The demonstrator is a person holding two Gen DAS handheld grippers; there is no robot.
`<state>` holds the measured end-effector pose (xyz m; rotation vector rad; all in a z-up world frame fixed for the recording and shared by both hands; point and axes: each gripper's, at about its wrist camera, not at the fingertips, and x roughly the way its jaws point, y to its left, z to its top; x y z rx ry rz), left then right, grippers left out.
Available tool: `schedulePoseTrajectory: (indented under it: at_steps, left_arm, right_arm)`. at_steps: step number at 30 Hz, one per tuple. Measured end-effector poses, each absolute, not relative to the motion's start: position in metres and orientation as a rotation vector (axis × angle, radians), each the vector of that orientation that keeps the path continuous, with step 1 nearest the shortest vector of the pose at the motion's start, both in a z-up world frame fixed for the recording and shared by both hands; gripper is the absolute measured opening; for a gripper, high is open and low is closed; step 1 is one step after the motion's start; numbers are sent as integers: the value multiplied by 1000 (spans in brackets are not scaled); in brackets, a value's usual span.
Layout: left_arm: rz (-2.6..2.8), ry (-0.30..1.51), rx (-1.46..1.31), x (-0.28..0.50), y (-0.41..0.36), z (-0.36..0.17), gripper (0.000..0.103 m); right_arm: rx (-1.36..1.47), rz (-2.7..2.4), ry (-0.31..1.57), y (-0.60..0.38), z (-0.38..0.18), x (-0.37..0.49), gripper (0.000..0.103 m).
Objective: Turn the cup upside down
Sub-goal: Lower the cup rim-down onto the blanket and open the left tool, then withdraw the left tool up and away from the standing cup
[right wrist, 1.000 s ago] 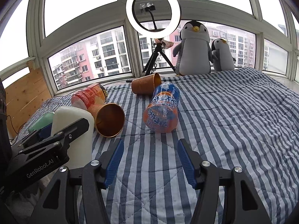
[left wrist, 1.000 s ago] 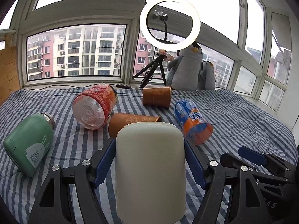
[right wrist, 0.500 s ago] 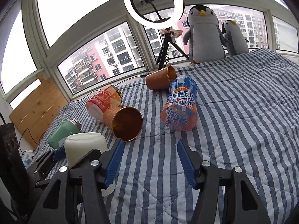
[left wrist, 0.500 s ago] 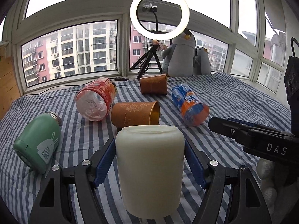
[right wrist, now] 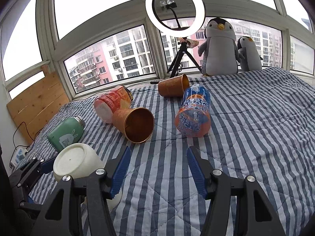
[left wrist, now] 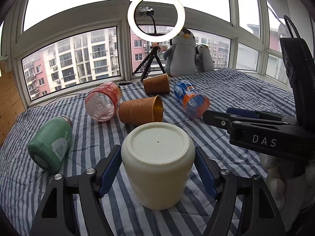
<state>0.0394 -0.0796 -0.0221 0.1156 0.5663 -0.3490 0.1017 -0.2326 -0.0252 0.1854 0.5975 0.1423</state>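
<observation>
Cream plastic, the cup [left wrist: 157, 163] sits between the left tongs [left wrist: 157, 174], pinched at both sides, its flat base up and its long axis nearly upright over the bed [right wrist: 246, 137]. The right tongs [right wrist: 158, 170], just beside it, gape wide, holding nothing.

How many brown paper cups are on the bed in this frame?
2. One brown paper cup lies on its side mid-bed beside the red bottle; the other paper cup lies farther back near the tripod.
</observation>
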Motion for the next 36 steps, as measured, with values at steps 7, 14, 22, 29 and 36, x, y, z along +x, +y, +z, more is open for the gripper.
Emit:
schedulePoseTrajectory:
  at_steps: [7,14,22,29,36]
  left_arm:
    - [-354,559,136,33,-79,-21,78]
    - [-360,524,145,24,-77,-17,92]
    - [-379,502,107,7,-58,-9,95]
    - [-321,428,41,-22,-23,0,97]
    - [-203,344,-53,-30,16,8,101]
  right_arm:
    - [150,122,572,-228,-25,94,56]
    - [133,127,546,-224,-23,88,56]
    - [152,167,512,-223,-16,77,60]
    - [82,168,433,-210,-15,52,66]
    - [14,138,342,-191,-12,30,75]
